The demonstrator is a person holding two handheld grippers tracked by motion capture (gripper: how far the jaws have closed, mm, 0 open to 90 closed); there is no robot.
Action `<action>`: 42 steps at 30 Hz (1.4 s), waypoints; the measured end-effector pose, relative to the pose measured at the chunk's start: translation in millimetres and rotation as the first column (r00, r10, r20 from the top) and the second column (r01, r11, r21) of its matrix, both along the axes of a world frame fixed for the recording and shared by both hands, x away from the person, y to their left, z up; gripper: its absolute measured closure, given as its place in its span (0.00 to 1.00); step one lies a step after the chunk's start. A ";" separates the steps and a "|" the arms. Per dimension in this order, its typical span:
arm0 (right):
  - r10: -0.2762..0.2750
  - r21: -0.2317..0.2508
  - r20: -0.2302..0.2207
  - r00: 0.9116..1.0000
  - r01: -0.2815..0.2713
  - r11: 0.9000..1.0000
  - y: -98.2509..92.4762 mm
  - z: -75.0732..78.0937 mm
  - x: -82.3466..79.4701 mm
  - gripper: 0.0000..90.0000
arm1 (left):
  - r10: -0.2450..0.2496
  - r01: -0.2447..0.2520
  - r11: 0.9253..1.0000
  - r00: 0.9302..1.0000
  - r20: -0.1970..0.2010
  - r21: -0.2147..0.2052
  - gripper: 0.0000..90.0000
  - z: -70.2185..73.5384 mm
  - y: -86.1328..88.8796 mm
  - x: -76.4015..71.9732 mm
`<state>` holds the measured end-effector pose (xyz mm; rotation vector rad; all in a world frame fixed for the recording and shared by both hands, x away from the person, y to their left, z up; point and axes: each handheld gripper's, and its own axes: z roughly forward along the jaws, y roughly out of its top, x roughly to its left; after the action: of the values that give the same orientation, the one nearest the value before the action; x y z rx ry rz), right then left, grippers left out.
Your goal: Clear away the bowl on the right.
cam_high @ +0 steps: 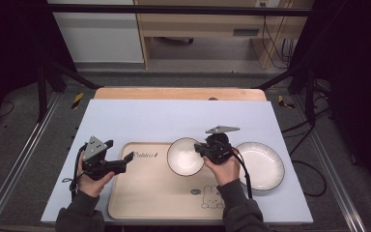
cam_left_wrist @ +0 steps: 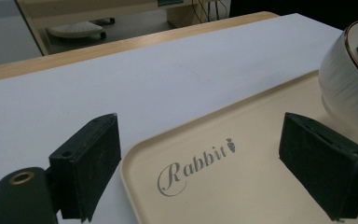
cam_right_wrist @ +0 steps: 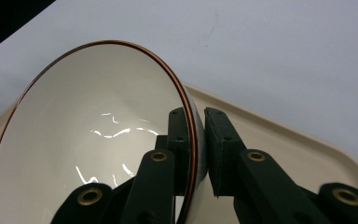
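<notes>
A beige tray (cam_high: 149, 193) (lettered "Rabbit", with a rabbit drawing) lies on the table (cam_high: 174, 116). The right hand-held gripper (cam_high: 200, 149) pinches the rim of a white bowl (cam_high: 183, 157) with a brown edge, one jaw inside and one outside; the empty bowl is at the tray's far right corner. The left hand-held gripper (cam_high: 128, 157), jaws spread and holding nothing, hovers at the tray's far left corner. An empty white plate (cam_high: 265, 166) sits just right of the tray.
</notes>
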<state>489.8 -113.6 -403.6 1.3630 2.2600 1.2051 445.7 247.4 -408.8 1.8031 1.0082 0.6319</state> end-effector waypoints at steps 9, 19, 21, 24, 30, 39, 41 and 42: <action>0.009 0.024 -0.006 1.000 -0.009 1.000 6.5 -2.5 7.9 0.90 | 0.001 -0.001 1.000 1.000 -0.001 -0.002 0.14 -0.2 0.3 0.3; 0.015 0.026 -0.019 1.000 -0.014 1.000 15.0 -7.8 14.7 0.90 | 0.001 -0.001 1.000 1.000 -0.003 -0.003 0.14 -0.5 0.5 0.6; 0.013 0.025 -0.019 1.000 -0.012 1.000 16.2 -9.7 16.3 0.90 | 0.001 -0.001 1.000 1.000 -0.002 -0.002 0.14 -0.5 0.6 0.6; 0.013 0.018 -0.024 1.000 -0.013 1.000 18.1 -13.6 19.1 0.90 | 0.004 -0.004 1.000 1.000 -0.002 -0.003 0.14 -0.7 1.2 0.8; 0.012 0.003 -0.046 0.999 -0.012 1.000 24.1 -20.9 21.7 0.90 | 0.003 -0.003 1.000 1.000 -0.002 -0.003 0.14 -0.6 1.5 0.7; 0.022 -0.010 -0.071 0.997 -0.023 1.000 28.5 -27.1 23.3 0.89 | 0.003 -0.003 1.000 1.000 -0.002 -0.003 0.14 -0.6 1.2 0.6; 0.030 -0.015 -0.073 0.997 -0.032 0.999 29.7 -28.9 23.6 0.89 | 0.004 -0.004 1.000 1.000 -0.002 -0.004 0.14 -0.8 1.2 0.8; 0.033 -0.019 -0.074 0.997 -0.034 0.999 30.2 -29.7 24.0 0.89 | 0.004 -0.004 1.000 1.000 -0.003 -0.004 0.14 -0.8 1.3 0.8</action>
<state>513.7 -83.4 -433.3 1.3890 2.3474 1.1573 446.4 248.7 -409.5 1.7992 1.0149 0.6297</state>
